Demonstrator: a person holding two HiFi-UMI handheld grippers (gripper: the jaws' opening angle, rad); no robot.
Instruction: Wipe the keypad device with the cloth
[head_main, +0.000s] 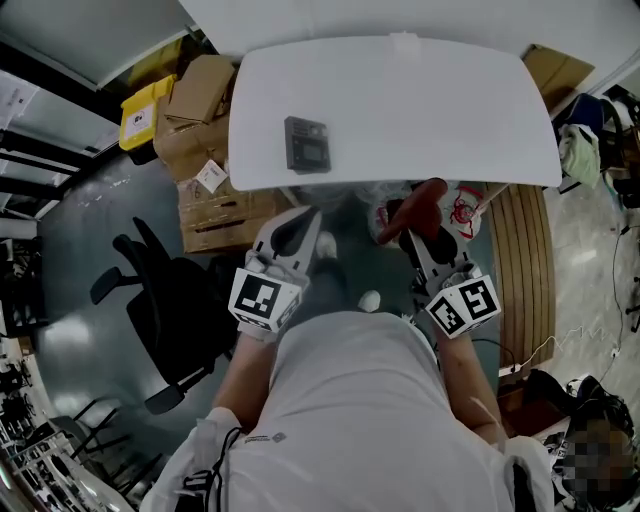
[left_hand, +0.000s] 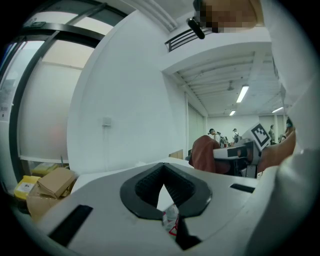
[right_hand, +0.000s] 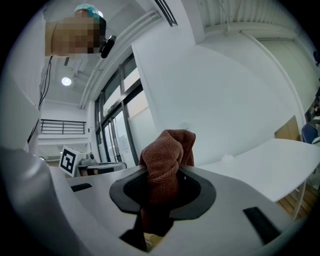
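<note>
The keypad device (head_main: 307, 144), a small dark box, lies flat on the white table (head_main: 430, 110), left of its middle. Both grippers hang below the table's near edge, in front of the person's body. My left gripper (head_main: 303, 220) has its jaws together with nothing between them; in its own view the tips (left_hand: 164, 167) meet. My right gripper (head_main: 415, 238) is shut on a reddish-brown cloth (head_main: 413, 206), which bunches up above the jaws (right_hand: 169, 147). That cloth also shows at the right of the left gripper view (left_hand: 204, 154).
Cardboard boxes (head_main: 205, 105) and a yellow box (head_main: 146, 112) are stacked left of the table. A black office chair (head_main: 165, 300) stands at the lower left. Plastic bags (head_main: 462, 210) lie under the table's near edge. Slatted wood flooring (head_main: 520, 270) runs along the right.
</note>
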